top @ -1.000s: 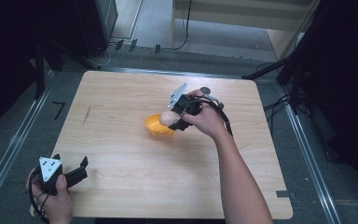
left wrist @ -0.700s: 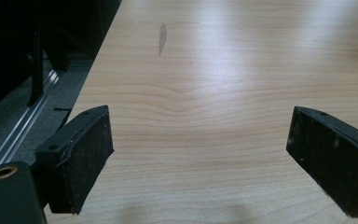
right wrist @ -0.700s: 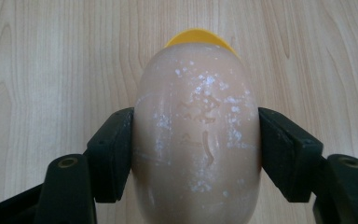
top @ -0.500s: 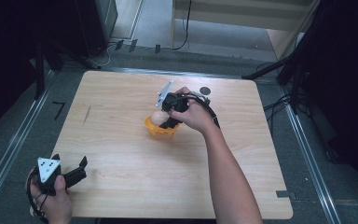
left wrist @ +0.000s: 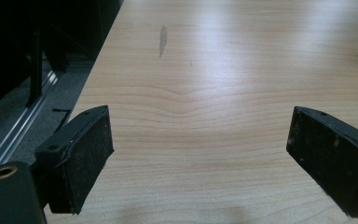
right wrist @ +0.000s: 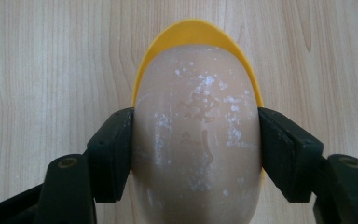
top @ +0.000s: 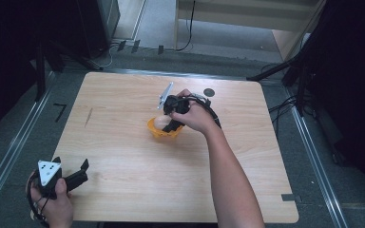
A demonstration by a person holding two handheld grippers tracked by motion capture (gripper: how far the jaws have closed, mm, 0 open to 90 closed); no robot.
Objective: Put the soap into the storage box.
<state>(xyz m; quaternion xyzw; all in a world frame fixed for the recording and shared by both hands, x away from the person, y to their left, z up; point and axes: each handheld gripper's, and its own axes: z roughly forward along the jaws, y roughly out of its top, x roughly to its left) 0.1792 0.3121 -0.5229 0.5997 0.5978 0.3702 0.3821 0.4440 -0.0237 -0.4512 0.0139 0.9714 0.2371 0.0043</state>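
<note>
Right tool (right wrist: 196, 154) pinching pale egg (right wrist: 196, 140) over yellow cup (right wrist: 193, 32); left tool (left wrist: 200, 158) spread, well apart.

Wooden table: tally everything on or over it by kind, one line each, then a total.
Black two-jaw grippers: 2, the left gripper and the right gripper
Yellow plastic bowl: 1
Pale beige egg-shaped object: 1
Small round black disc lying on the light wooden table: 1
Total: 5
</note>
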